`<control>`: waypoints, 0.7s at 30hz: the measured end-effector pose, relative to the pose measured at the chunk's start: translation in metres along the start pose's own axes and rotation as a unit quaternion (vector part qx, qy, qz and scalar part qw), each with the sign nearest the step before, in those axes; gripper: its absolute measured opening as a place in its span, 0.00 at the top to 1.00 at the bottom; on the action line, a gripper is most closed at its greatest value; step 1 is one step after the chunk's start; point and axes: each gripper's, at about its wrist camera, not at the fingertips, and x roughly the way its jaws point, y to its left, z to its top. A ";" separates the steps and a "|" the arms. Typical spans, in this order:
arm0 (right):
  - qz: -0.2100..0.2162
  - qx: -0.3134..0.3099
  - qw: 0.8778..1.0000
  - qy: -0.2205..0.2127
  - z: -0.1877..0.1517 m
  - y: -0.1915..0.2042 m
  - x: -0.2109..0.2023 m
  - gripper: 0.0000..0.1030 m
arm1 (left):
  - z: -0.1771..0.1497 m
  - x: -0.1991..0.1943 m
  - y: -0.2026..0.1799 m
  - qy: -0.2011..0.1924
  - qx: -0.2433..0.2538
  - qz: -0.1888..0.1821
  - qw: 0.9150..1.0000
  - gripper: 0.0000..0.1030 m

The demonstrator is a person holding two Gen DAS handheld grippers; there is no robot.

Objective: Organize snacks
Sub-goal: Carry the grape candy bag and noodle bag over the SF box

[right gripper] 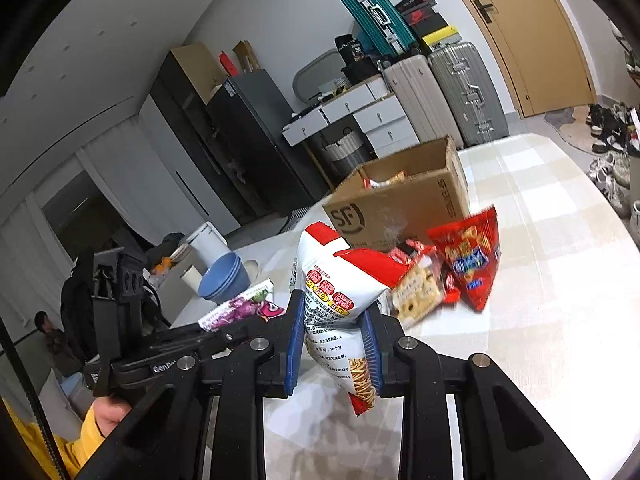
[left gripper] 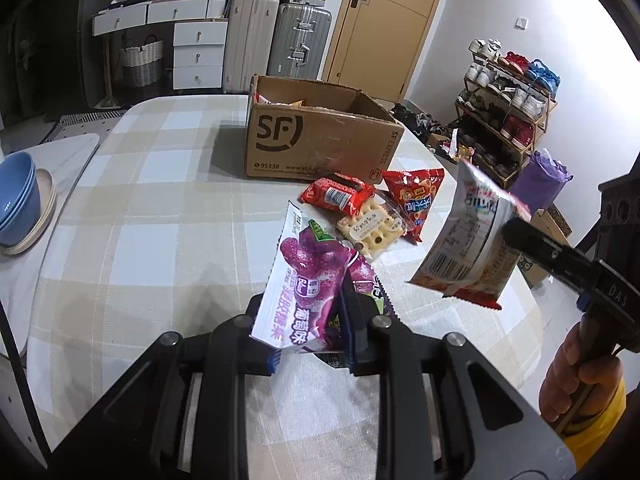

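Note:
My left gripper is shut on a purple grape candy packet, held upright above the checked tablecloth. My right gripper is shut on a white and red snack bag, which hangs off the table's right side in the left wrist view. An open SF cardboard box with some snacks inside stands farther back. In front of it lie a red packet, a clear cracker pack and a red triangular bag. The right wrist view shows the left gripper with the purple packet.
Stacked blue bowls sit on a plate at the table's left edge. A shoe rack and a purple bag stand to the right of the table. Suitcases, white drawers and a door are behind.

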 end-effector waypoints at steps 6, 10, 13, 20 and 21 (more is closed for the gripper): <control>0.010 -0.007 1.000 -0.010 0.028 0.003 0.002 0.74 | 0.024 0.003 0.001 -0.007 0.006 0.000 1.000 0.81; 0.019 -0.016 0.999 -0.021 0.054 0.010 0.006 0.74 | 0.050 0.007 0.002 -0.010 0.009 -0.005 1.000 0.81; 0.023 -0.024 0.999 -0.032 0.077 0.014 0.010 0.74 | 0.070 0.009 0.002 -0.016 0.015 -0.002 1.000 0.81; 0.018 -0.050 0.998 -0.044 0.128 0.022 0.028 0.74 | 0.136 0.018 0.007 -0.029 0.026 -0.001 0.999 0.81; 0.017 -0.054 0.997 -0.044 0.136 0.022 0.033 0.74 | 0.146 0.021 0.008 -0.031 0.025 -0.001 0.999 0.81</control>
